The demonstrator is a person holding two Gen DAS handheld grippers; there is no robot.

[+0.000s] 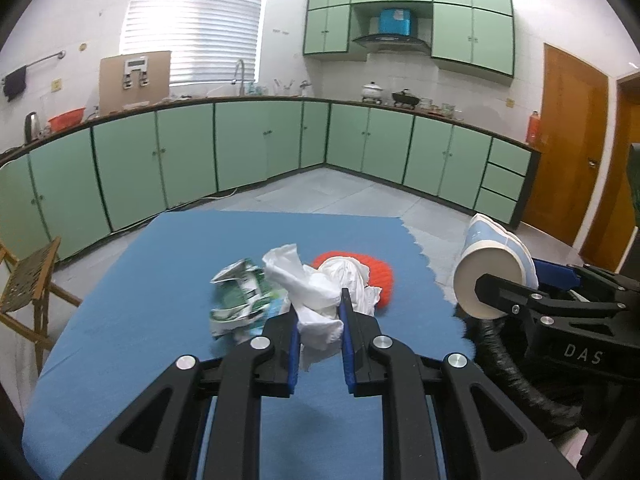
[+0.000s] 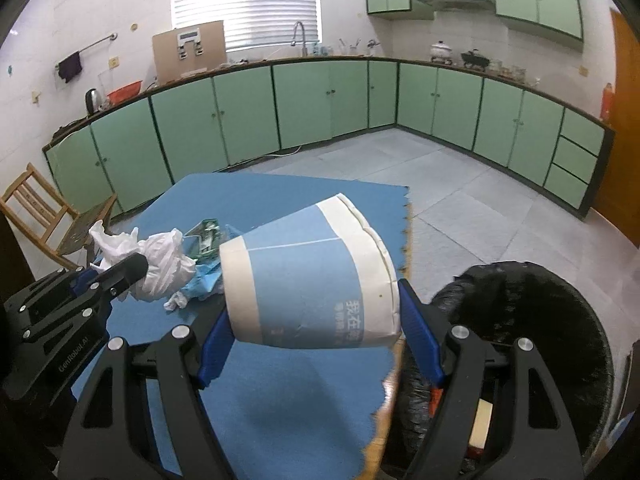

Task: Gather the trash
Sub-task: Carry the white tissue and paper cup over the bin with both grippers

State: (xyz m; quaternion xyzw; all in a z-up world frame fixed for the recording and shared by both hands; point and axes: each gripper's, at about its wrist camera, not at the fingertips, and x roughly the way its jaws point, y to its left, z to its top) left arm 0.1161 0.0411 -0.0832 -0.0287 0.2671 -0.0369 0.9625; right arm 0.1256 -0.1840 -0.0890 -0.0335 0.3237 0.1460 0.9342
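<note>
tissue (image 1: 320,300) pinched in left gripper (image 1: 322,320), paper cup (image 2: 308,280) clamped sideways between right gripper (image 2: 316,328) pads.

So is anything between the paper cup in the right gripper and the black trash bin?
Nothing visible. The cup is clamped sideways in the right gripper above the table edge, and the bin, lined with a black bag, sits open just right of it with no lid or object across its mouth.

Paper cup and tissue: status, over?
Right gripper shut on paper cup. Left gripper shut on white tissue. Black-lined bin open beside table, nothing blocking.
</note>
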